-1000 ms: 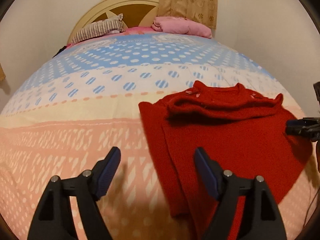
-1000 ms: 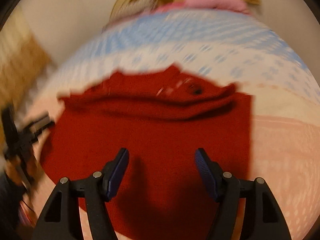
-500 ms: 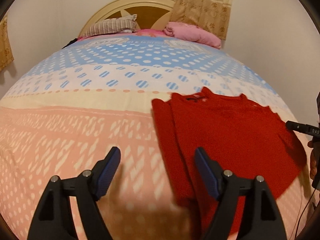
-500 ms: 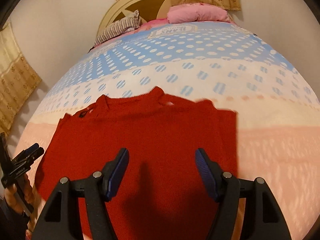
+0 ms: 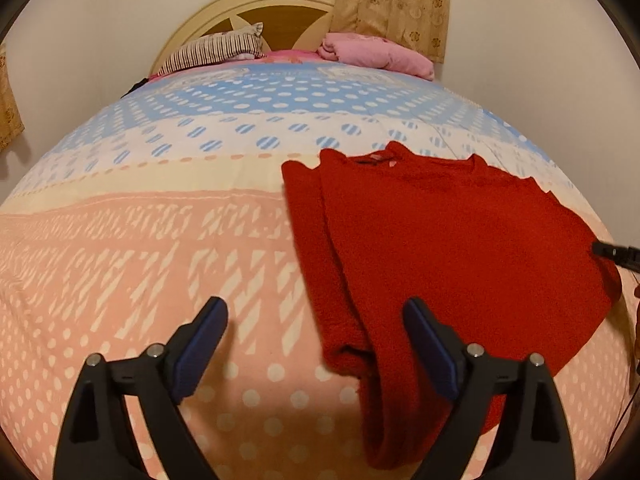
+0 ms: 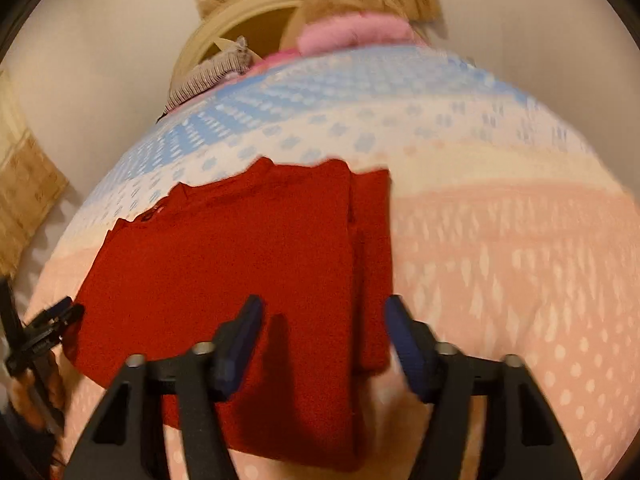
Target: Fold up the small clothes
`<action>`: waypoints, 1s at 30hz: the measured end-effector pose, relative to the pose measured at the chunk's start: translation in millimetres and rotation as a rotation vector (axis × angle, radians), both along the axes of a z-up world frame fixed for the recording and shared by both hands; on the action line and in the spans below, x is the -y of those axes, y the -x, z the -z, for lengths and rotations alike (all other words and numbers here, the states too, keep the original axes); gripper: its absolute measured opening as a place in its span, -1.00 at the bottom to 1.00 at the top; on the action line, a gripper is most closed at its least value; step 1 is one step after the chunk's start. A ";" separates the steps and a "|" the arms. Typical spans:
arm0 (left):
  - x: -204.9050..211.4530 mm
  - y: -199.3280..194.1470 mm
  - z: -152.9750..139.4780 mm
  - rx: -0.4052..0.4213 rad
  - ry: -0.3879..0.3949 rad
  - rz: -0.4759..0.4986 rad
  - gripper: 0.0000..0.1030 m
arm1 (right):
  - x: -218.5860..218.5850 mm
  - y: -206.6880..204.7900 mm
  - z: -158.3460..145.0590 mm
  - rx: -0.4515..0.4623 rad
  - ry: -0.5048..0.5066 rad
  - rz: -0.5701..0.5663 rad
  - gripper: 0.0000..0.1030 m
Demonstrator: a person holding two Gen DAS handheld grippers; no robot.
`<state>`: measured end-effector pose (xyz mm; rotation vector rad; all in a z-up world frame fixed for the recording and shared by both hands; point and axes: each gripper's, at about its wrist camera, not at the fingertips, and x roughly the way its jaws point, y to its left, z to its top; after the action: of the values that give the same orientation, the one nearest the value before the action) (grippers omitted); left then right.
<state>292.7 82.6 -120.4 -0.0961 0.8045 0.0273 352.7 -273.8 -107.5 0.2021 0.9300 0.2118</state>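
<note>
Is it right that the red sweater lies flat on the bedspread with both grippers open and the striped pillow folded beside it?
Not quite: the striped pillow sits far off at the headboard, as the left wrist view shows. The red sweater does lie flat on the bedspread, with the left gripper and right gripper open.

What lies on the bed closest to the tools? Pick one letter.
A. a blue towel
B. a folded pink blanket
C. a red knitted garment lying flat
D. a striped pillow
C: the red knitted garment lies flat on the patterned bedspread just ahead of both tools, while the striped pillow and pink blanket sit far off by the headboard.
</note>
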 end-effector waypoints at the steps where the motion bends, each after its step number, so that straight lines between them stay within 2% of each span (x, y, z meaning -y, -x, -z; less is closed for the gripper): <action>1: -0.6 0.4 1.6 -0.004 0.004 -0.003 0.85 | 0.5 1.3 3.4 -0.021 -0.013 -0.008 -0.18; 4: -5.3 0.0 4.0 -0.011 0.029 -0.016 0.91 | -1.5 22.1 4.6 -0.003 0.021 -0.030 -0.59; 6: -5.7 0.1 6.2 -0.019 0.032 -0.020 0.93 | 0.4 32.3 4.2 -0.003 0.029 -0.027 -0.70; 10: -2.9 1.6 4.8 -0.016 0.014 -0.023 0.94 | -2.8 40.0 15.7 -0.021 0.086 -0.040 -0.74; 12: -3.0 2.8 3.4 -0.009 0.006 -0.028 0.94 | -7.1 42.3 12.4 -0.013 0.117 -0.049 -0.73; 14: -3.9 2.9 3.5 -0.010 0.005 -0.037 0.97 | -8.9 42.5 3.2 0.000 0.099 -0.049 -0.73; 18: -6.8 2.4 3.9 -0.018 0.005 -0.052 1.00 | -24.2 39.7 12.0 -0.046 0.202 -0.078 -0.84; 22: -11.2 5.1 5.6 -0.020 0.024 -0.059 1.00 | -13.4 45.4 14.7 -0.040 0.167 -0.050 -0.84; 25: -13.2 4.7 7.1 -0.020 0.043 -0.057 1.00 | -21.9 51.2 3.7 -0.030 0.231 -0.030 -0.64; 27: -12.4 3.6 8.2 -0.025 0.045 -0.055 1.00 | -31.4 49.9 -15.9 0.037 0.267 -0.001 -0.55; 28: -12.0 3.5 8.3 -0.026 0.045 -0.056 1.00 | -37.5 47.3 -25.4 0.074 0.267 0.000 -0.41; 29: -11.7 3.9 8.0 -0.025 0.044 -0.056 1.00 | -44.2 43.3 -32.4 0.101 0.257 -0.012 -0.11; 30: -12.0 4.5 7.9 -0.024 0.046 -0.056 1.00 | -54.0 34.9 -37.8 0.121 0.229 -0.041 0.06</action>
<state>288.3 94.6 -128.3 -0.1617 0.8265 0.0633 317.8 -219.8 -69.7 -0.0411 0.8314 0.1519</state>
